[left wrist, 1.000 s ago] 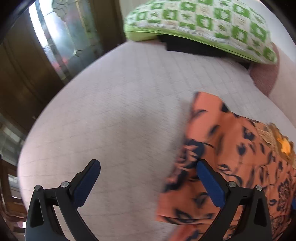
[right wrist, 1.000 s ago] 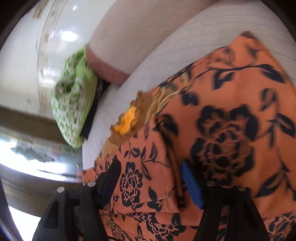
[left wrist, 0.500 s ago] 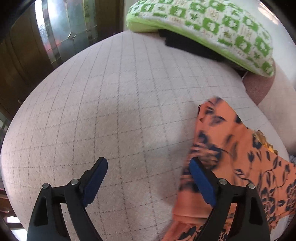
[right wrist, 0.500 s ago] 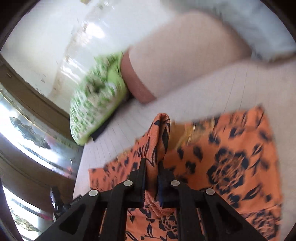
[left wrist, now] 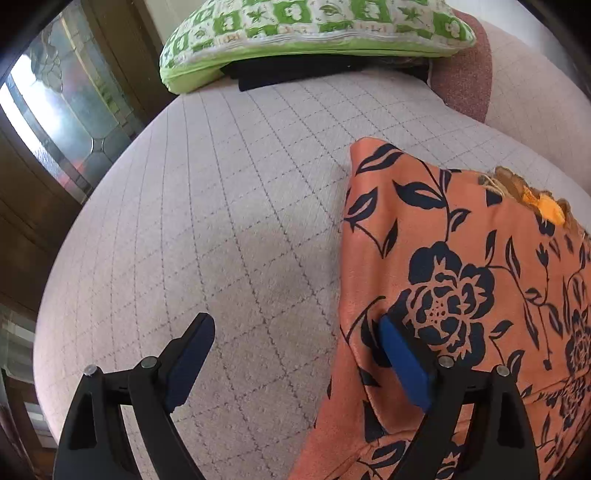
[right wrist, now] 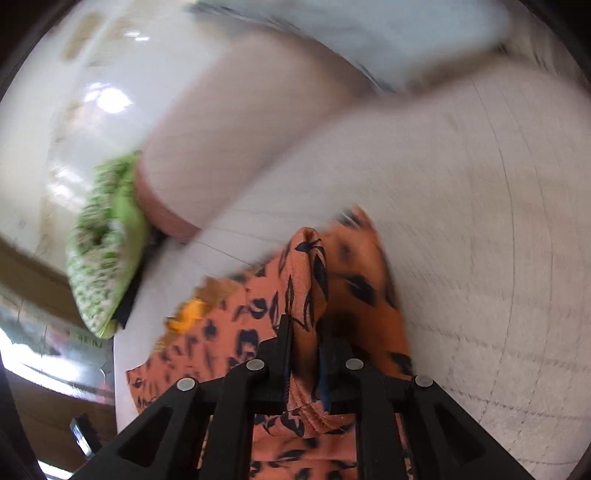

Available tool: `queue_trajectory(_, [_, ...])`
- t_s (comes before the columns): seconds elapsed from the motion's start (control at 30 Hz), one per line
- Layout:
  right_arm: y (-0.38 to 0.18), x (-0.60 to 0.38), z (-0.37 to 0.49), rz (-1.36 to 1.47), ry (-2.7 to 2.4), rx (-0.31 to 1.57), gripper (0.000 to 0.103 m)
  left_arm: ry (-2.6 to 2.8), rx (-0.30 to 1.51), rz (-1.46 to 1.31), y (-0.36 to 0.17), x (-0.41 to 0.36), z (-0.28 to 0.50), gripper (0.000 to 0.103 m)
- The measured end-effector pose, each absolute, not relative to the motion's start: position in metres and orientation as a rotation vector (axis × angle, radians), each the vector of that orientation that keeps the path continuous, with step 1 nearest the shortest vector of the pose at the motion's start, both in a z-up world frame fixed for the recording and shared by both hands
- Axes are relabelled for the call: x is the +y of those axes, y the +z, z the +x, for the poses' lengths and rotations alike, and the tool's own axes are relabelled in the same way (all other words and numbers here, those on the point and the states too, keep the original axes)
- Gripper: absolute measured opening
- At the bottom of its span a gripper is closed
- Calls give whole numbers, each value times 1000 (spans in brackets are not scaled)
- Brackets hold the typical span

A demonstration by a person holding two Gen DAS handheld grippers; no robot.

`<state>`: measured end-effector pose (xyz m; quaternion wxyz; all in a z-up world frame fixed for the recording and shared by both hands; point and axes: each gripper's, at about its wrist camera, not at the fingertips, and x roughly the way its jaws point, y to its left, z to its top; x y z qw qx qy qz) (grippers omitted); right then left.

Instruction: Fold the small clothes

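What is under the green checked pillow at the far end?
Under the green checked pillow lies something flat and black, resting on the quilted cover. Only its front edge shows; the pillow hides the rest.

No readable text, labels, brands or numbers in either view. Green-and-white cushion [left wrist: 314,33] carries only leaf and flower motifs in squares, no lettering. Orange garment [left wrist: 461,280] has a dark floral print, no tag or logo visible. Stained-glass panel [left wrist: 62,122] shows a pattern only. Right wrist view is motion-blurred; a faint mark low at its left edge could be lettering, but it's too smeared to read.
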<state>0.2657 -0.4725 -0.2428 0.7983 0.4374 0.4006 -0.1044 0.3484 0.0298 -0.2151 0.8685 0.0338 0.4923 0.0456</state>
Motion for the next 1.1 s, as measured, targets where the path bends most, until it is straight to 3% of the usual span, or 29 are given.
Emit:
queue_trajectory(0.17, [-245, -484, 256, 1008, -228, 881, 16, 101, 1039, 48, -216, 32, 350, 92])
queue_trajectory(0.37, [-205, -474, 243, 895, -203, 748, 18, 108, 1031, 80, -213, 27, 343, 92])
queue_trajectory(0.5, [-210, -437, 263, 781, -129, 816, 18, 113, 1016, 84, -208, 23, 342, 92])
queue_trajectory(0.63, [-257, -424, 280, 802, -180, 982, 17, 74, 924, 51, -181, 18, 328, 92])
queue_trajectory(0.93, [-213, -365, 324, 699, 8, 936, 18, -14, 1010, 137, -198, -20, 327, 92])
queue_trajectory(1.1, [-219, -269, 381, 589, 260, 1042, 18, 79, 1070, -62, -201, 24, 336, 92])
